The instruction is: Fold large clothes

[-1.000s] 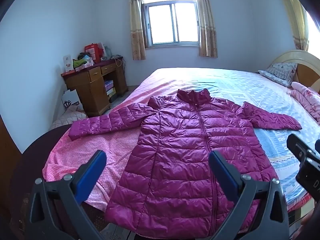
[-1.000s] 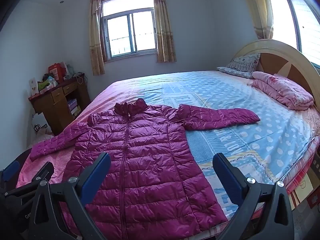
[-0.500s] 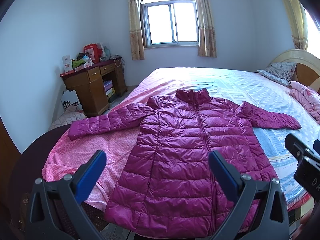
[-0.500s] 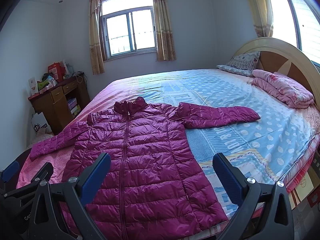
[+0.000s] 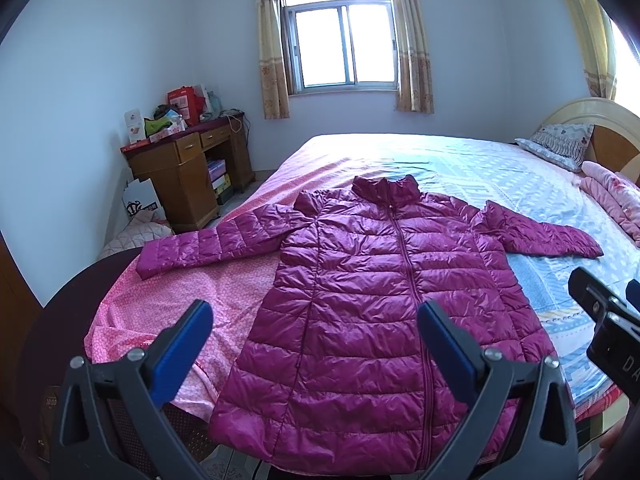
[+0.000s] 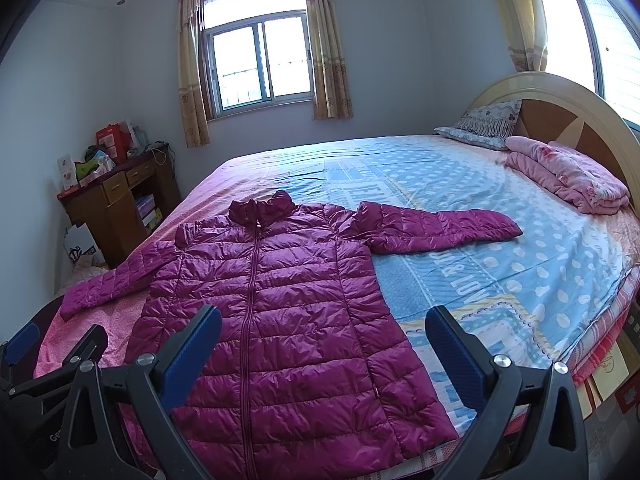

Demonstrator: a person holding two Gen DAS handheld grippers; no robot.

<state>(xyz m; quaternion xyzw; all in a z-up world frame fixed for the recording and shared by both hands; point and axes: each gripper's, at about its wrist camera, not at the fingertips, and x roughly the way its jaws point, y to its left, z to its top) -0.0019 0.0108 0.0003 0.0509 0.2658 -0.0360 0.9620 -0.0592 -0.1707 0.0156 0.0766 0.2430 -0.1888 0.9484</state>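
Magenta jacket (image 5: 384,304) spread flat on bed (image 6: 500,216), folded pink quilt (image 6: 568,176) beyond its sleeve; left claw (image 5: 312,336) and right claw (image 6: 320,340) both agape, empty.

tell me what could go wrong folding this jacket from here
The jacket is puffy and glossy, so folds may slip or spring open. Its hem reaches the bed edge, so a tug could drag it off. Both hand-held grippers, left and right, are open and hold nothing yet; a shallow pinch may catch only the top layer.

Wooden desk (image 5: 188,176) left; pillow (image 6: 484,124), folded pink blanket (image 6: 568,176) by headboard (image 6: 560,100).
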